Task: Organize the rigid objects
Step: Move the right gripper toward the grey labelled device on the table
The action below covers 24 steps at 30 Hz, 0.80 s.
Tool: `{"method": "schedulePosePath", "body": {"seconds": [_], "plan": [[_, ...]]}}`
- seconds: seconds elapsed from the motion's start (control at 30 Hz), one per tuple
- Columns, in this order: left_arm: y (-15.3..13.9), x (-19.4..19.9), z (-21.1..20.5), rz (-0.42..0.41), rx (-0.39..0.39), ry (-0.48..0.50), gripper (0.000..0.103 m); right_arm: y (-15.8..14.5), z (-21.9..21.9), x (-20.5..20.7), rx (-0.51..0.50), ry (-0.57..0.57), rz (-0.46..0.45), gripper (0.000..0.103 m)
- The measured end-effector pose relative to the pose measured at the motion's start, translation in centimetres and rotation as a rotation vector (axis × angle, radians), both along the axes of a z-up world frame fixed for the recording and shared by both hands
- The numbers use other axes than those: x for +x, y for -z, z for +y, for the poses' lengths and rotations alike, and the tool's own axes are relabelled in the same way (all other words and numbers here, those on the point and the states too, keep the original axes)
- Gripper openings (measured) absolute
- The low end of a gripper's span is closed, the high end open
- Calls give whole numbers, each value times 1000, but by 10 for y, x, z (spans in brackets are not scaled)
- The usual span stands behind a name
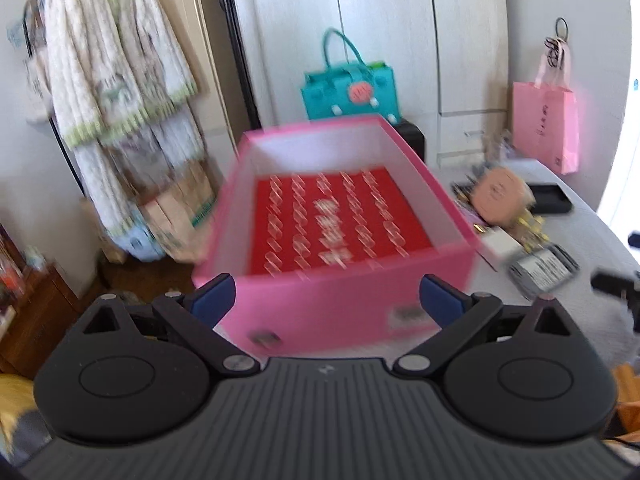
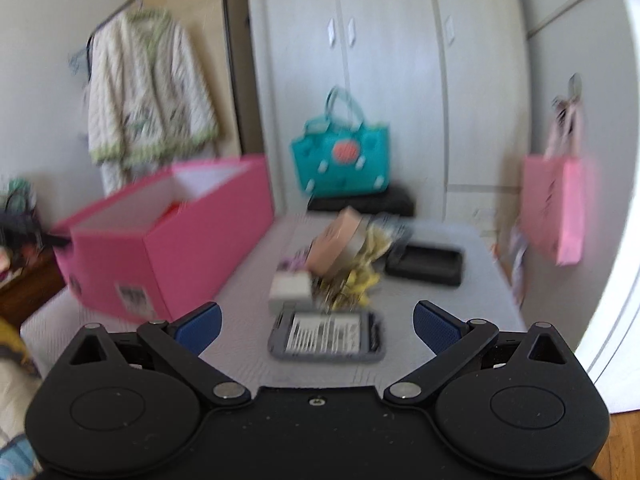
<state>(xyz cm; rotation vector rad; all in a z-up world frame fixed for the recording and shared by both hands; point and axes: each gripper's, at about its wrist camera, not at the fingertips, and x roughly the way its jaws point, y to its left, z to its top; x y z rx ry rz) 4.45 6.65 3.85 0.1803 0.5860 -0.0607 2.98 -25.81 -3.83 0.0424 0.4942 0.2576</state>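
Left gripper [image 1: 326, 300]: blue-padded fingers wide apart, nothing between them; hovers just short of the pink box's near wall, at 12 o'clock.
Right gripper [image 2: 318, 326]: fingers spread, empty; the grey case lies flat on the table between them, lower down.
Pink box [image 1: 352, 308]: open-topped, white inside, red sheet w/ pale markings on its floor; sits on the table's left side, at 10 o'clock in the right wrist view.
Grey case [image 2: 327, 334]: printed label facing up, nearest item of the pile.
Pile: small white box [image 2: 290, 290], yellow bits [image 2: 362, 280], tan box [image 2: 336, 246] tilted on top, all bunched together at 12 o'clock.
Black tray [image 2: 426, 262]: just right of the pile, at 1 o'clock.
Table [image 2: 248, 292]: pale grey top.
Background: teal bag [image 2: 340, 160] by the white cupboards, pink bag [image 2: 558, 208] hanging at 2 o'clock. Both views blurred.
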Motion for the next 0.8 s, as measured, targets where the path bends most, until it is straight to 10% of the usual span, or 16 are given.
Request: {"method": "schedulePosePath", "body": {"seconds": [0.43, 0.53, 0.8], "plan": [[-25, 68, 26, 50, 81, 62, 100, 31, 18, 49, -82, -38, 158, 103], [-25, 81, 34, 66, 72, 68, 82, 36, 20, 60, -100, -22, 180, 103], [-7, 116, 29, 20, 245, 18, 74, 49, 27, 80, -115, 9, 233, 103]]}}
